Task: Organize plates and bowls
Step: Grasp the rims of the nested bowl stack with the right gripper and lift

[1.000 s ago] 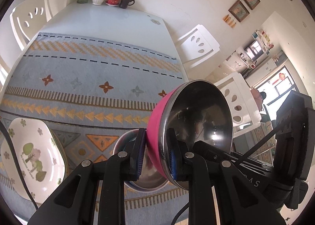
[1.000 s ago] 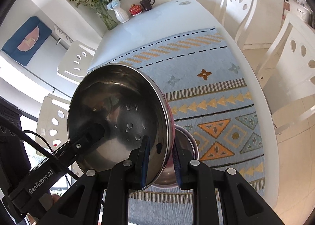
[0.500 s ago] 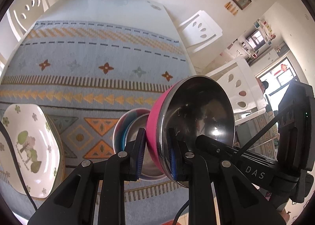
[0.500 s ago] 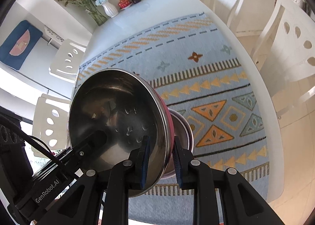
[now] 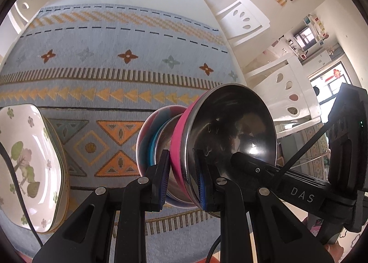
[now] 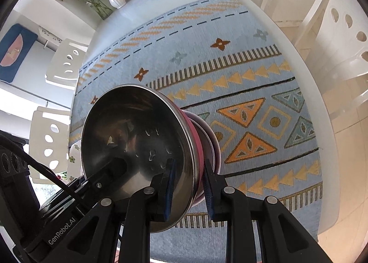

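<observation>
Both tongs carry one pink-sided steel bowl (image 5: 230, 138) between them, each clamped on an opposite edge of its rim: the left tongs (image 5: 182, 178) hold tight, and the right tongs (image 6: 188, 190) grip the same rim. The bowl hangs tilted just above the stack of bowls (image 5: 154, 138) on the bench's patterned cloth (image 5: 110, 60) — this looks like the nesting step. Next it wants levelling, centring over the stack and a gentle let-go. The flowered plate (image 5: 25, 161) waits off to the side. Readable writing: "DAS" and "GenRobot.AI" on the tool bodies.
</observation>
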Tool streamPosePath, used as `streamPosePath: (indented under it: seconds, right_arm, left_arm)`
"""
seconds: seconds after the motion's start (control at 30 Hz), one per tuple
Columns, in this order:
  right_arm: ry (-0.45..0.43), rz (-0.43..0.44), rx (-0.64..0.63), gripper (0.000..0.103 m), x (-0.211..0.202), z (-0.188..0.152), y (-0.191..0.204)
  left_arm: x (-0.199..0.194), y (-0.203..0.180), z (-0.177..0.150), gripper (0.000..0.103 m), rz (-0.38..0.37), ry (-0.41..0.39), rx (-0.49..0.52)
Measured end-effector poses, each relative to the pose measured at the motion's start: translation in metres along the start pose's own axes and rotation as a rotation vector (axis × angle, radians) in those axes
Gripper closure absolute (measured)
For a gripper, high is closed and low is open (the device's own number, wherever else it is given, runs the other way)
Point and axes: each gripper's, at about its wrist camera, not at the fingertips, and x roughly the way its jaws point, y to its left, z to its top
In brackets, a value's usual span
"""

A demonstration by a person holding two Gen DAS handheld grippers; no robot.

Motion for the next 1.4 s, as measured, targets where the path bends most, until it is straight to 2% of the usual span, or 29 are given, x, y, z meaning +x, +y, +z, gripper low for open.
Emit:
streamPosePath:
  seconds: [0.47,0.8,1.2,1.4]
  right_arm:
    - [0.056,-0.021,0.025,0.08,0.022,0.0,-0.008]
    - [0.066,-0.024,0.036,0.08,0.027,0.0,-0.012]
    - [0.053,-0.003,0.032,0.08,0.019,0.0,-0.015]
    - [0.049,-0.008,0.02,0.08,0.017,-0.001,-0.013]
  left_arm:
    - [0.017,0.006,-0.001,0.085,0.014,0.047,-0.001]
    - [0.019,0.007,0.0,0.082,0.013,0.061,-0.005]
    - [-0.001,0.023,0.008,0.082,0.03,-0.003,-0.061]
    - [0.006,0.032,0.004,0.082,0.025,0.017,-0.086]
